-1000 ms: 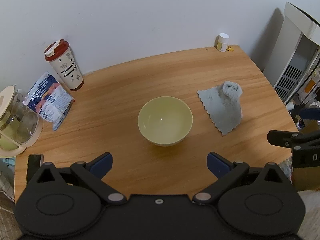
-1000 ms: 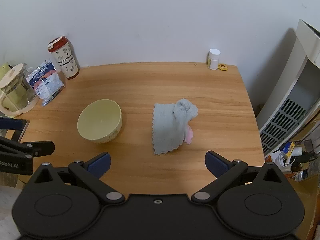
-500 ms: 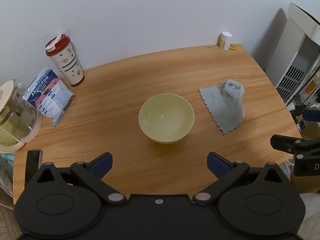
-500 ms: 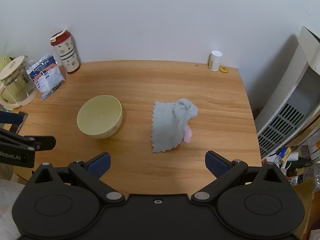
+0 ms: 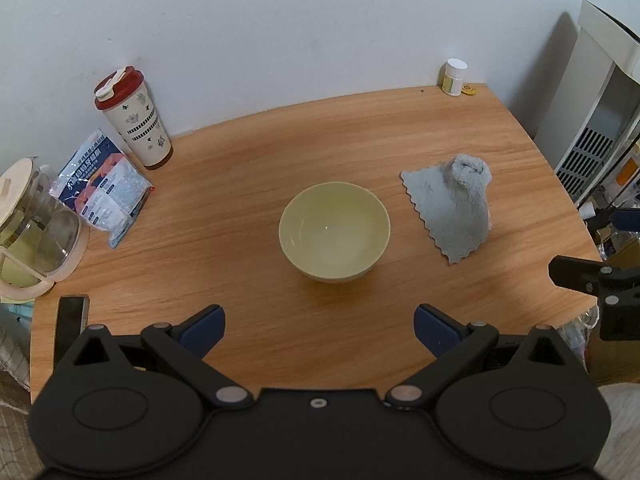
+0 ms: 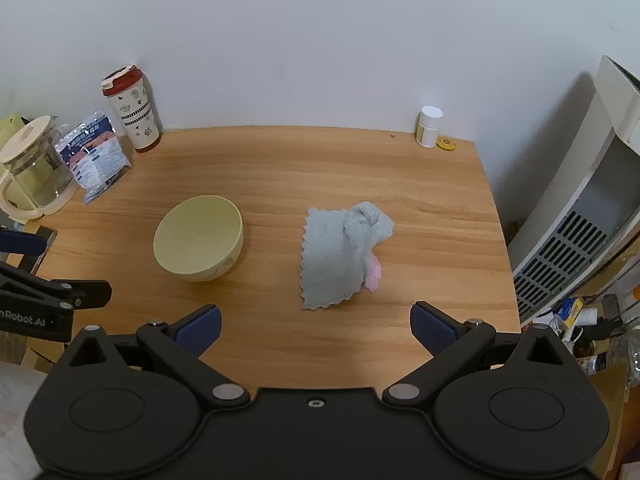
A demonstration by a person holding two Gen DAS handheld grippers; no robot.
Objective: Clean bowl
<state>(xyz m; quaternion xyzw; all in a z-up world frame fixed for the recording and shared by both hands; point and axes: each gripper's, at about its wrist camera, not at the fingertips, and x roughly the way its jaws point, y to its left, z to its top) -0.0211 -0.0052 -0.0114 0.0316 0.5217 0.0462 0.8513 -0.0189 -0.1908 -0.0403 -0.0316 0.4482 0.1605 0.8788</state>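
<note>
A pale yellow-green bowl (image 5: 334,232) (image 6: 199,238) stands upright and empty in the middle of the wooden table (image 5: 260,152). To its right lies a grey cloth (image 5: 452,208) (image 6: 340,256), bunched up at its far corner, with a pink underside showing. My left gripper (image 5: 318,326) hovers open over the table's near edge, straight in front of the bowl. In the right wrist view my right gripper (image 6: 314,324) is open too, nearer than the cloth and apart from it. Neither gripper holds anything.
Along the left and back stand a red-lidded tumbler (image 5: 134,118), a blue snack packet (image 5: 102,188) and a glass jug (image 5: 30,224). A phone (image 5: 70,326) lies at the left front edge. A small white-capped bottle (image 5: 454,77) sits back right. A white appliance (image 6: 580,216) stands beside the table.
Both grippers have pulled back and up a little, so the bowl and cloth look slightly smaller and farther. Nothing on the table has moved.
</note>
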